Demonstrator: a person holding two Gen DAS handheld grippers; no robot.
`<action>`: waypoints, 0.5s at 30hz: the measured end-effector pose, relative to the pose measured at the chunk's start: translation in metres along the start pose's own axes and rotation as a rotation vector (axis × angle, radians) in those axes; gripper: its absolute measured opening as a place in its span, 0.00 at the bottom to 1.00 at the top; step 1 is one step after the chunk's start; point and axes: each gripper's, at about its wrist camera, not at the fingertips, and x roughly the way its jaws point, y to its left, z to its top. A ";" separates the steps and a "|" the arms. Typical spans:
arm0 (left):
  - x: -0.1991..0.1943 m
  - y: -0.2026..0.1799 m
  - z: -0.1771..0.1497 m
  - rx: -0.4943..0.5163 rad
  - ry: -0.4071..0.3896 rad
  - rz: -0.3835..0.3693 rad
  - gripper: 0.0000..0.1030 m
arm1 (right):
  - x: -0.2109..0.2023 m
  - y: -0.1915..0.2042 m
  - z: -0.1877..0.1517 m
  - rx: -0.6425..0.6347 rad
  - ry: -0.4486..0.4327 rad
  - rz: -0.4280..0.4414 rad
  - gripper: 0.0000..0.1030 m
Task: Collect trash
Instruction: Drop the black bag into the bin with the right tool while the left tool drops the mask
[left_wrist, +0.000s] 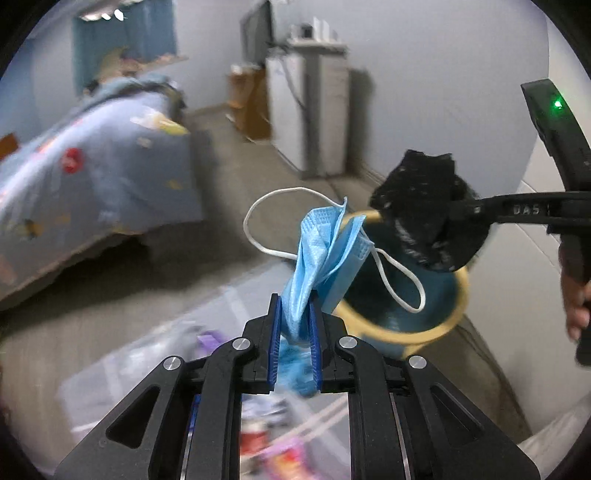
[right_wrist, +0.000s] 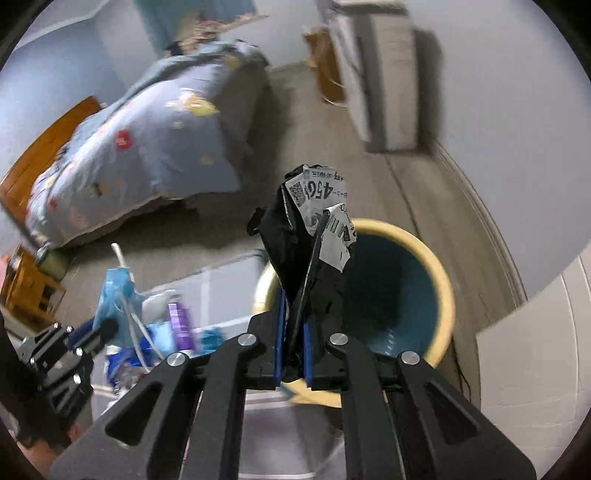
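L gripper (left_wrist: 295, 325) clamped on blue mask (left_wrist: 325, 251), pads nearly together w/ bunched fabric between, ear loops dangling free; R gripper (right_wrist: 293, 332) pinched tight on black wrapper (right_wrist: 299, 251) w/ white printed label at top. Both pieces lifted clear, neither dropped yet. Just below and near: clear box (right_wrist: 221, 273) w/ more bits inside, purple item (right_wrist: 181, 325) and other blue scraps, too blurred to tell what or how many, so prob more to collect. Just beyond fingertips: bin (right_wrist: 443, 295), yellow rim, teal inside, mouth open; what shows of its interior looks empty, bottom partly hidden. In L view, wrapper hangs over bin mouth, mask just beside rim on near side; in R view, wrapper in front of bin's near-left rim, mask seen off to left, apart from bin. Judged: pick-up of these two done, carry abt finished, release into bin left, then back for rest of box. Farther off: bed (left_wrist: 92, 177) w/ patterned quilt, white cabinet (left_wrist: 310, 110) by wall, neither part of job as far as visible
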 end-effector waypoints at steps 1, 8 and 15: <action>0.016 -0.011 0.004 -0.005 0.028 -0.031 0.15 | 0.006 -0.009 -0.002 0.018 0.013 -0.011 0.08; 0.088 -0.054 0.013 0.018 0.125 -0.091 0.47 | 0.032 -0.051 -0.009 0.136 0.066 -0.050 0.10; 0.090 -0.045 0.010 -0.004 0.098 -0.073 0.76 | 0.033 -0.052 -0.005 0.139 0.037 -0.076 0.67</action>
